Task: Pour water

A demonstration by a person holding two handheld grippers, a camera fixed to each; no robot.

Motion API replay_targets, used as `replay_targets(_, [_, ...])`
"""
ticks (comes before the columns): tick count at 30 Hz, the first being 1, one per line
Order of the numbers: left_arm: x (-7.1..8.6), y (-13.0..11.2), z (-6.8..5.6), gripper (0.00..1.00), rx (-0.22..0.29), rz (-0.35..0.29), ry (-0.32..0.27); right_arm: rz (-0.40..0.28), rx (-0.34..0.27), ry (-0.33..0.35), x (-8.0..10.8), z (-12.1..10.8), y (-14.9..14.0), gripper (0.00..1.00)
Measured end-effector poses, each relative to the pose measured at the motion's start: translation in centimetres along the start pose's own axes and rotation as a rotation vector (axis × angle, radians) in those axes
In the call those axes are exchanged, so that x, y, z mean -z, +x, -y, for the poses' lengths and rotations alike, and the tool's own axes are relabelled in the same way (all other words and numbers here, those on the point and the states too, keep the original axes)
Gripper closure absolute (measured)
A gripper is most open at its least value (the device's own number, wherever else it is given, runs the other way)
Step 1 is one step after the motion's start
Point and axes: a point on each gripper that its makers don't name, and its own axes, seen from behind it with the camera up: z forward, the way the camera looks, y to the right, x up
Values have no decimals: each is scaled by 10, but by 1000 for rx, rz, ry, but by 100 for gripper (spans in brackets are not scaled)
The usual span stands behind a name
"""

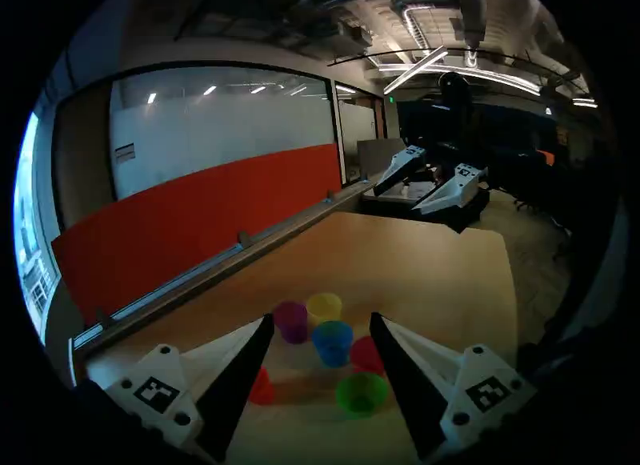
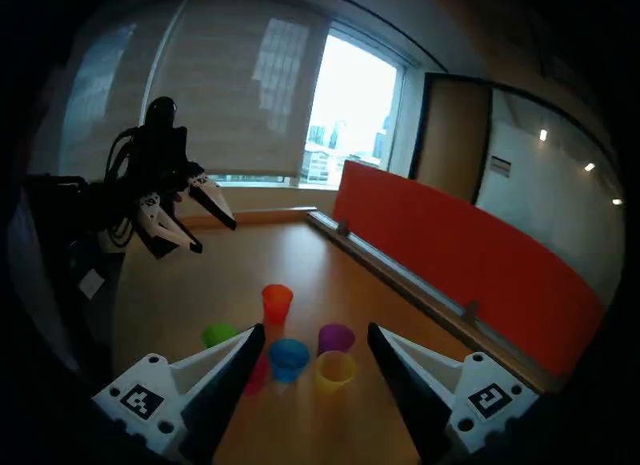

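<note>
**Both claws open over the cups, nothing picked up yet**

Six small plastic cups stand upright in a tight cluster on the worktop. In the left gripper view the blue cup is in the middle. The purple cup and yellow cup stand beyond it, and the red cup is just beside it. The green cup is nearer the camera, and the orange cup is partly hidden behind one finger. Whether any cup holds water cannot be told from here.

The left claw hovers above the cluster, spread wide and holding nothing. The right claw faces the same cups from the opposite side, equally wide and empty.

This looks like the approach step, before any grasp. The next move calls for choosing the cup to pour from. One claw must then come down around that cup alone and close on its wall. The cups stand so close that a finger could easily knock a neighbour, and a thin cup may buckle under a hard squeeze.

A long orange partition runs along one edge of the worktop.
</note>
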Motion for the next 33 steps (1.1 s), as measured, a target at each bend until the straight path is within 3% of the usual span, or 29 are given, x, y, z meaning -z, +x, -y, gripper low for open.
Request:
replay_targets(8, [-5,-12,-12,11,-15,27,-38,16,7,10,-5,0,-4,0])
replay_targets(33, [-19,-58,-28,11,-36,117,-109,83,20,39,-26,-2,-28,0])
